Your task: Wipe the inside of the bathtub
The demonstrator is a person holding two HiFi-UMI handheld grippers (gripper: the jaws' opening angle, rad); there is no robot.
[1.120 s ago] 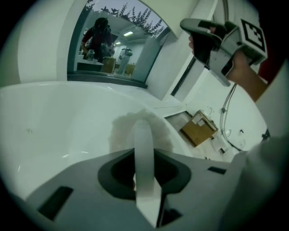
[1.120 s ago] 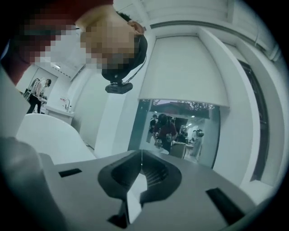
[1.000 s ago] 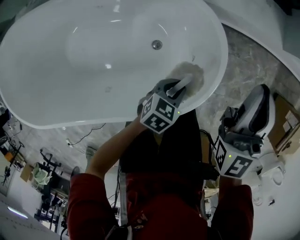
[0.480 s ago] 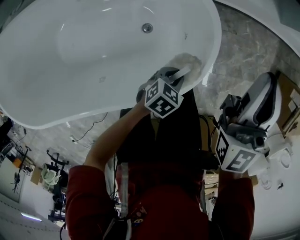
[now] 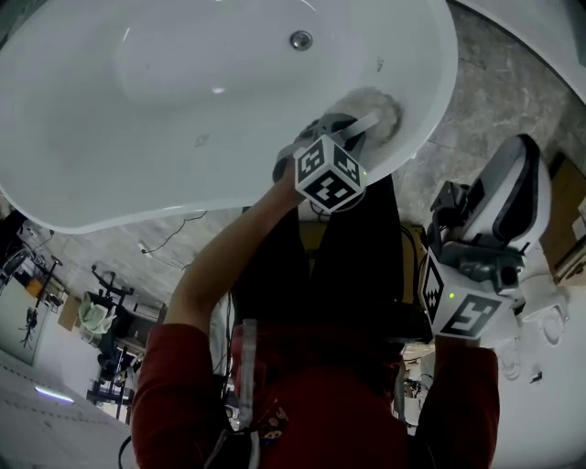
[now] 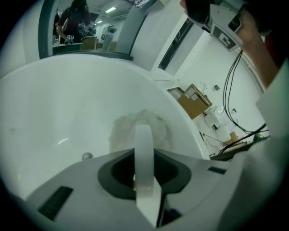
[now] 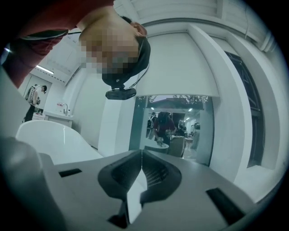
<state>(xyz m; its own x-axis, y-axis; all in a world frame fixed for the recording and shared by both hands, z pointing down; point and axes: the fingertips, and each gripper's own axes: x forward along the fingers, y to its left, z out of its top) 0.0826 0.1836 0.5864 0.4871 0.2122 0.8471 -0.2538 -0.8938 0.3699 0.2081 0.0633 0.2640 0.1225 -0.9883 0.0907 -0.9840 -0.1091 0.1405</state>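
The white bathtub fills the upper head view, its drain near the top. A fluffy whitish cloth lies pressed on the tub's inner wall close to the right rim. My left gripper reaches over the rim and is shut on that cloth. In the left gripper view the jaws meet in front of the cloth, with the drain lower left. My right gripper hangs outside the tub at the right, shut and empty, its jaws pointing up into the room.
Grey marbled floor surrounds the tub. Another white tub's edge curves at the top right. A cardboard box and black cables lie on the floor beside the tub. The person's legs stand against the near rim.
The left gripper has slid the cloth a little along the inner wall, farther from the drain toward the right rim. The right gripper has stayed where it was.
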